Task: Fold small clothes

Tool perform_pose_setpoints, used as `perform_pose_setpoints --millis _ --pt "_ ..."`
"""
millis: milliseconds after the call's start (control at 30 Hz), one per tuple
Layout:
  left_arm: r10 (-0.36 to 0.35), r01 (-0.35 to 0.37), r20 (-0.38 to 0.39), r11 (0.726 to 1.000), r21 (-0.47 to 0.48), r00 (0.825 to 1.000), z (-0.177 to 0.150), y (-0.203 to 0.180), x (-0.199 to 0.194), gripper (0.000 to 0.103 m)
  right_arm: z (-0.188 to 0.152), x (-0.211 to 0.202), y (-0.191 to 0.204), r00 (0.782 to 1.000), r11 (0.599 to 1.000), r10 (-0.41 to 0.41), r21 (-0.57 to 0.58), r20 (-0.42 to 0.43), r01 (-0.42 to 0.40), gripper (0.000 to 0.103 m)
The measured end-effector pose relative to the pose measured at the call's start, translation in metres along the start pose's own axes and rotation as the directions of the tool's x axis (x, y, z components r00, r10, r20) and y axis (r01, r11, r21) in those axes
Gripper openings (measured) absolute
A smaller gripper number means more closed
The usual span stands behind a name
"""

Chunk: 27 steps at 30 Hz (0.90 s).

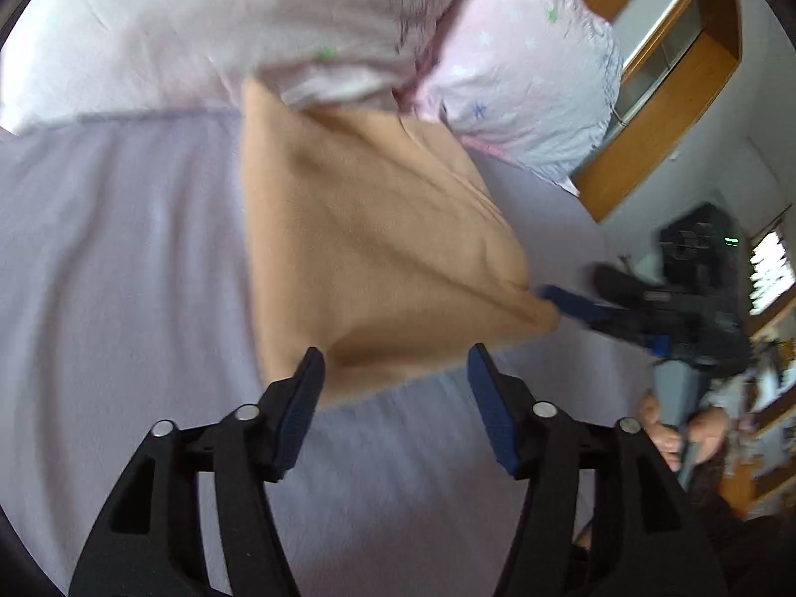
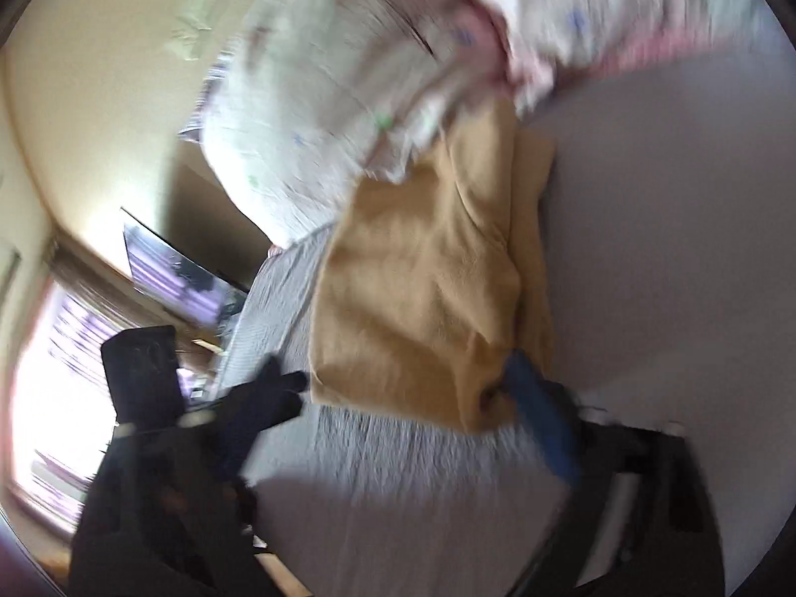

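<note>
Tan fleece-like garment (image 1: 378, 248), one piece, lies on the lavender bed sheet (image 1: 124, 248), partly folded, its far edge tucked against the two pillows (image 1: 522, 74) at the head of the bed. Left gripper (image 1: 395, 363) hovers just short of the garment's near edge, jaws wide apart, nothing between them; the cloth lies straight ahead of it, with the loose near-left corner by its left finger. Right gripper (image 1: 557, 298) pinches the garment's near-right corner, blue pads closed on a small bunch of cloth; the right wrist view is blurred but agrees. The garment's long axis runs from the grippers toward the pillows. Judgement: the right hand already has its corner, so the next move turns on the left gripper closing on the near-left corner; it is the nearer arm for that. Count: one garment, two pillows, two grippers.
</note>
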<state>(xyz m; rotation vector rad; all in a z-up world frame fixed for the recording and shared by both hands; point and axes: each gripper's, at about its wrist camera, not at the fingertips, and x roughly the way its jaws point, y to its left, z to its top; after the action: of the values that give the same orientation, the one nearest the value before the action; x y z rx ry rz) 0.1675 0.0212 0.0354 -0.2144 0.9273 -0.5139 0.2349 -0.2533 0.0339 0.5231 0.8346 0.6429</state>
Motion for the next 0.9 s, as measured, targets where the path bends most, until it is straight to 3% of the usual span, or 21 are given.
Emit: perform_pose_setpoints --millis 67,167,267,367,467,600,667,900 --pt "0.124 -0.125 0.056 0.992 0.016 0.991 -0.016 -0.008 -0.017 0.085 -0.011 -0.015 0.012 0.997 0.994 -0.072 -0.074 0.039 0.075 0.101" --pt "0.265 -0.267 0.064 0.963 0.027 0.962 -0.032 -0.005 -0.021 0.091 -0.034 -0.007 0.02 0.955 0.943 -0.294 -0.156 0.027 0.295 0.101" --pt "0.3 -0.301 0.04 0.953 0.023 0.953 -0.042 0.005 -0.02 0.091 -0.056 0.007 0.025 0.92 0.898 -0.391 -0.218 0.0 0.382 0.101" --pt "0.389 -0.388 -0.005 0.92 0.051 0.921 -0.045 0.009 -0.002 0.091 -0.067 0.024 0.025 0.87 0.836 -0.493 -0.276 0.002 0.475 0.101" --pt "0.413 -0.412 -0.011 0.91 0.056 0.911 -0.052 0.015 -0.003 0.091 -0.075 0.033 0.024 0.84 0.797 -0.543 -0.314 0.002 0.516 0.101" --pt "0.436 -0.434 -0.009 0.897 0.078 0.9 -0.054 0.014 0.0 0.095 -0.083 0.037 0.02 0.833 0.794 -0.553 -0.314 -0.021 0.52 0.101" --pt "0.446 -0.443 -0.008 0.892 0.088 0.895 -0.055 0.012 0.002 0.102 -0.087 0.04 0.023 0.816 0.769 -0.578 -0.34 -0.009 0.541 0.101" --pt "0.444 -0.444 0.017 0.892 0.09 0.896 -0.057 0.01 -0.004 0.102 -0.091 0.039 0.024 0.817 0.768 -0.577 -0.338 0.006 0.545 0.101"
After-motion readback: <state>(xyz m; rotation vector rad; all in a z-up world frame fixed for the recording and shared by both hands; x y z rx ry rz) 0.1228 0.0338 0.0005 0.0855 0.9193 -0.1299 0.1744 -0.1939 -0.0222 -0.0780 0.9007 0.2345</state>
